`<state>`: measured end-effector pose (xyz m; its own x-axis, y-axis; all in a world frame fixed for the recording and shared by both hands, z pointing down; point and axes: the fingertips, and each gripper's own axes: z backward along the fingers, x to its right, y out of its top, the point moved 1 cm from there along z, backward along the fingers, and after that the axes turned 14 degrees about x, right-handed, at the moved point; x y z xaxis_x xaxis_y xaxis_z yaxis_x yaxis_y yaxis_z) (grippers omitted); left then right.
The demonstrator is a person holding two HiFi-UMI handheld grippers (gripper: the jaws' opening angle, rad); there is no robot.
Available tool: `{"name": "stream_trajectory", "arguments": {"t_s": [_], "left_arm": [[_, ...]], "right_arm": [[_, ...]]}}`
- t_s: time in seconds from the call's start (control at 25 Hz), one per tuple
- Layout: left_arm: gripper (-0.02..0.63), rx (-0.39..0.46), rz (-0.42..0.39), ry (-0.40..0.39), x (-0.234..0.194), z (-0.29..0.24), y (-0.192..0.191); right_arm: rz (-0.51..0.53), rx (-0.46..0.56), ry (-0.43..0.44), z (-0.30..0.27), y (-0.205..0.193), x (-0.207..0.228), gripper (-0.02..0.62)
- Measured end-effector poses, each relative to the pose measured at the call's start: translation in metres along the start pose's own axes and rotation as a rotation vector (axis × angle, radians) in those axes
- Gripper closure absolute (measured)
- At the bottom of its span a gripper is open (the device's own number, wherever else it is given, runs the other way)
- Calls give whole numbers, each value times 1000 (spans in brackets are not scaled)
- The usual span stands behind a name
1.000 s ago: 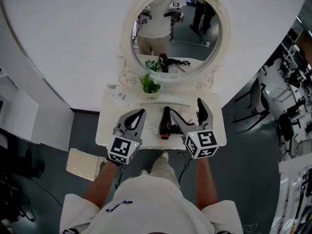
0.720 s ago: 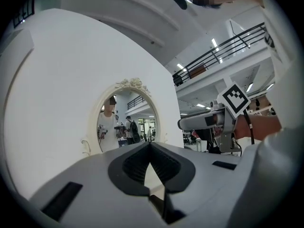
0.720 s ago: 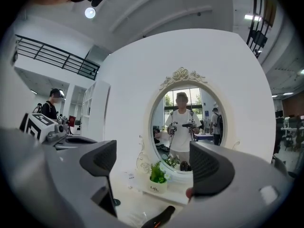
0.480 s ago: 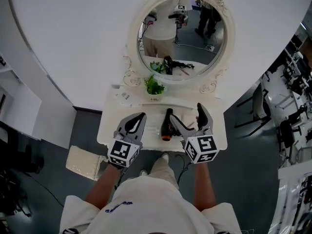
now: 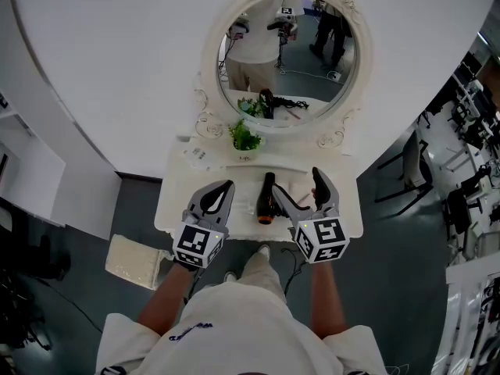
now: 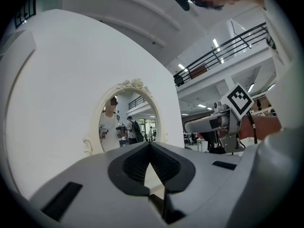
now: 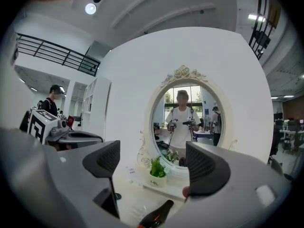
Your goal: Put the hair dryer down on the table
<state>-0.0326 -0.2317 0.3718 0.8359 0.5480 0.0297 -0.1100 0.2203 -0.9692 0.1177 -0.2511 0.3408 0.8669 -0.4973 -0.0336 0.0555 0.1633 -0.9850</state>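
My right claw [image 5: 297, 183] hangs released, jaws closing on nothing. The hair dryer [image 5: 266, 198] lies on the table [image 5: 173, 201] just left of it, long axis pointing away from me. My clenched left claw [image 5: 225, 186] is farther.

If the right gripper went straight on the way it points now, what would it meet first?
Probably the small potted plant at the back of the table, with the mirror just behind it; depth is hard to judge. The right gripper has its fingers closing with nothing between them.
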Motion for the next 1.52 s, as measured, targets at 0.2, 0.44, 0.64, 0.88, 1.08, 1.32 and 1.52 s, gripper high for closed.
{"name": "stream_trajectory", "arguments": {"t_s": [0.2, 0.44, 0.64, 0.88, 1.08, 1.32, 1.52], "left_arm": [[598, 1, 7, -5, 5, 0, -1], [598, 6, 12, -10, 8, -2, 0], [598, 6, 12, -10, 9, -2, 1], [598, 5, 18, -7, 10, 0, -1], [598, 4, 14, -10, 13, 1, 0], [598, 6, 18, -19, 20, -1, 1], [598, 4, 20, -25, 21, -2, 1]], "right_arm": [[-2, -11, 7, 4, -1, -3, 184], [12, -19, 15, 6, -2, -7, 264], [41, -15, 28, 8, -2, -10, 299], [72, -12, 38, 8, -3, -13, 364], [93, -3, 38, 12, -1, -15, 430], [100, 3, 28, 18, 2, -12, 516], [109, 9, 19, 21, 5, -11, 556]]}}
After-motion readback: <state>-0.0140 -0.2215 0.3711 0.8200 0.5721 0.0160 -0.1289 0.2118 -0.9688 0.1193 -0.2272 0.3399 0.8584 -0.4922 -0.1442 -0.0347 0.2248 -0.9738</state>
